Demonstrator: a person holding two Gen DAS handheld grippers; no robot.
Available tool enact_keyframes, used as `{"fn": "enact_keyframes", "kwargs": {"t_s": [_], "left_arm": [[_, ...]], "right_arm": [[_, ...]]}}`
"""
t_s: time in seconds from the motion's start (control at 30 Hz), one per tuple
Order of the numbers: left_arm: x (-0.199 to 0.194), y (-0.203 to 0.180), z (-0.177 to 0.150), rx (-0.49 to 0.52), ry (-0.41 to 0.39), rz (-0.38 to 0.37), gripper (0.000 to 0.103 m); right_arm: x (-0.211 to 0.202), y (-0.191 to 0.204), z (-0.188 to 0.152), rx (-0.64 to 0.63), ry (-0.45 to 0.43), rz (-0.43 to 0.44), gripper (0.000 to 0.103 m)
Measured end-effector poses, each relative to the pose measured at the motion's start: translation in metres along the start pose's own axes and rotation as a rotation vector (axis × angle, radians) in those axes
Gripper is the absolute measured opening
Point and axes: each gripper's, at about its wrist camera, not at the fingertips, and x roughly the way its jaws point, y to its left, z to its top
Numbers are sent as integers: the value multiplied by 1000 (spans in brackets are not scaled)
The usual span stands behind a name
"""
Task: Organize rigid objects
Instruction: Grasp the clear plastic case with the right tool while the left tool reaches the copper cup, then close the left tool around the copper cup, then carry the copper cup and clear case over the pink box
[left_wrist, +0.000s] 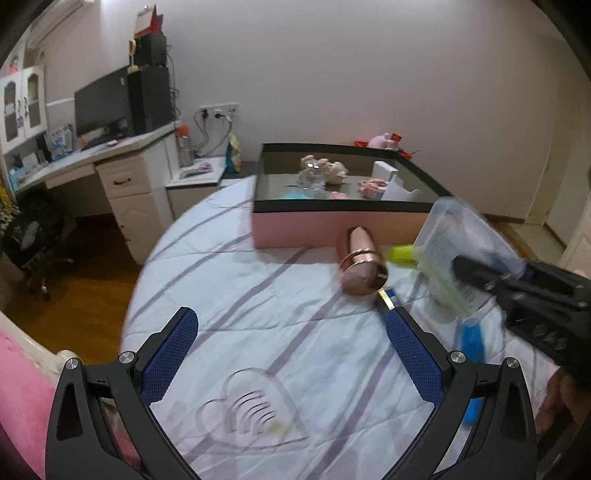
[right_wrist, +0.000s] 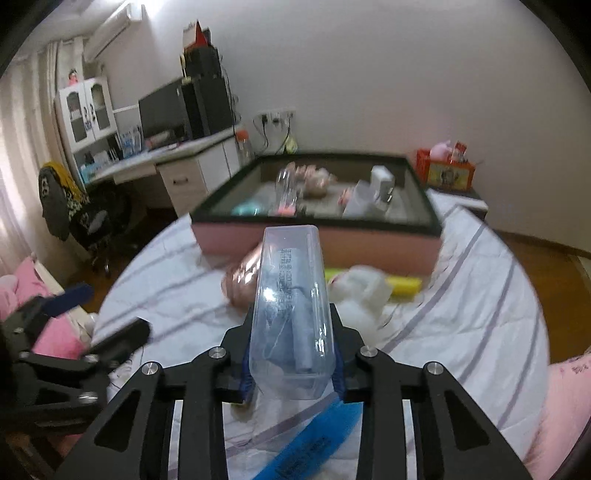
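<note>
Your left tongs hang wide open and empty above the striped bedsheet, low and clear of the objects, which reads as waiting while the other hand works. Ahead of them the rose-gold tumbler lies on its side just in front of the pink box, probably one of the things you have left to sort. Further right, your right tongs are clamped on the clear plastic container, pinching it near its base so it points forward at the box, apparently to drop it over the black rim.

The left wrist view alone shows that container raised off the bed, though blurred. The right wrist view alone shows the white soft bundle and the yellow bar lying together on the sheet, the blue strip below your grip, and more of the clutter in the box.
</note>
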Motion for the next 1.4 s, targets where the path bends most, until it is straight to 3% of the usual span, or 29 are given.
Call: {"fn": "enact_keyframes", "kwargs": {"t_s": [0.13,0.3,0.47,0.6,0.77,0.87,1.4], "left_arm": [[19,-16,15,7,15,-4,103],[51,-37,31,22,41,-25,103],[88,-49,37,44,115,-12,102],[111,-51,38,46,178,-28,69],[126,-58,37,93,214,-11,62],[129,-59,41,105,208,-41,47],[58,-42,53,92,62,-42,47]], "right_arm": [[-25,-22,10,2,-71,-66,33],[-19,-70,7,59,-44,-124,33],[-2,-94,0,94,-5,-114,33],[15,-103,-3,101,27,-87,33],[27,-109,-6,111,47,-70,33],[31,-109,-6,114,54,-67,33],[3,-92,19,61,-22,-66,33]]}}
